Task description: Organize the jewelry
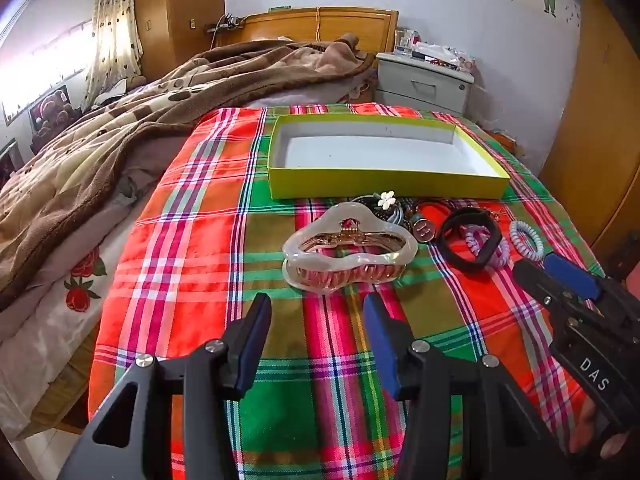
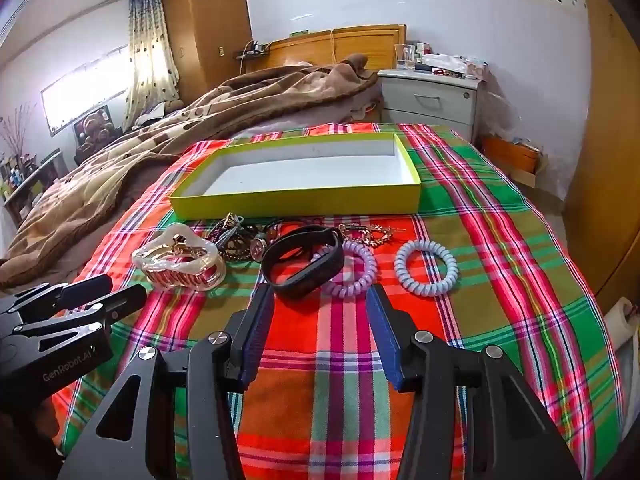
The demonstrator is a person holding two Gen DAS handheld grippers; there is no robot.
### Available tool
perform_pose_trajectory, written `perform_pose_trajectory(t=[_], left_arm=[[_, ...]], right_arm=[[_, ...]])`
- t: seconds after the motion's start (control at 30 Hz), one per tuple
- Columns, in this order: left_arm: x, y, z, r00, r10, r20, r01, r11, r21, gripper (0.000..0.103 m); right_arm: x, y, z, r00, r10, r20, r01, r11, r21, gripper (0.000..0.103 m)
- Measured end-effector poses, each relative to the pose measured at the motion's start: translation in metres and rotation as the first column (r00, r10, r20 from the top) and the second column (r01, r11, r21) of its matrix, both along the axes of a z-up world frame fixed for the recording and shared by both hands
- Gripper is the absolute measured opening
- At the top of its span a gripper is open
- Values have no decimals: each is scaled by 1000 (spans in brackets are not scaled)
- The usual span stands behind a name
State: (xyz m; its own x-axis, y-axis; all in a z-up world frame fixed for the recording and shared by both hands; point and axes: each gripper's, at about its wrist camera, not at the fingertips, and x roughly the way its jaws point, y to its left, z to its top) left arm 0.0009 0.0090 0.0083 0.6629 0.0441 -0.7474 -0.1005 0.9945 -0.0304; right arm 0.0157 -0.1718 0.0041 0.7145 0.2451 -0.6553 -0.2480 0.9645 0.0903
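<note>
An empty yellow-green box [image 1: 384, 182] [image 2: 296, 202] with a white inside lies on the plaid cloth. In front of it sit a large cream hair claw [image 1: 346, 254] [image 2: 180, 260], a black band [image 1: 470, 244] [image 2: 304, 264], a lilac coil tie [image 2: 352, 270], a pale blue coil tie [image 2: 426, 268] [image 1: 526, 238], and a tangle of beads and chains [image 2: 240, 240]. My left gripper [image 1: 318, 312] is open just short of the claw. My right gripper [image 2: 320, 304] is open just short of the black band and lilac tie.
The plaid cloth [image 1: 192, 240] covers the foot of a bed with a brown blanket [image 1: 120, 128] at left. A grey nightstand [image 1: 424, 80] stands behind the box. A wooden wardrobe [image 2: 612, 160] is at right. The right gripper also shows in the left wrist view [image 1: 560, 280].
</note>
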Motion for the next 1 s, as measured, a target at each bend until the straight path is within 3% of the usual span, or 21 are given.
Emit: perform_pose_trajectory(t=[1.0], left_arm=[[-6, -3, 1, 1000, 20, 24, -21, 999, 34, 50]], right_arm=[[-4, 2, 1, 1000, -8, 8, 8, 1000, -8, 49]])
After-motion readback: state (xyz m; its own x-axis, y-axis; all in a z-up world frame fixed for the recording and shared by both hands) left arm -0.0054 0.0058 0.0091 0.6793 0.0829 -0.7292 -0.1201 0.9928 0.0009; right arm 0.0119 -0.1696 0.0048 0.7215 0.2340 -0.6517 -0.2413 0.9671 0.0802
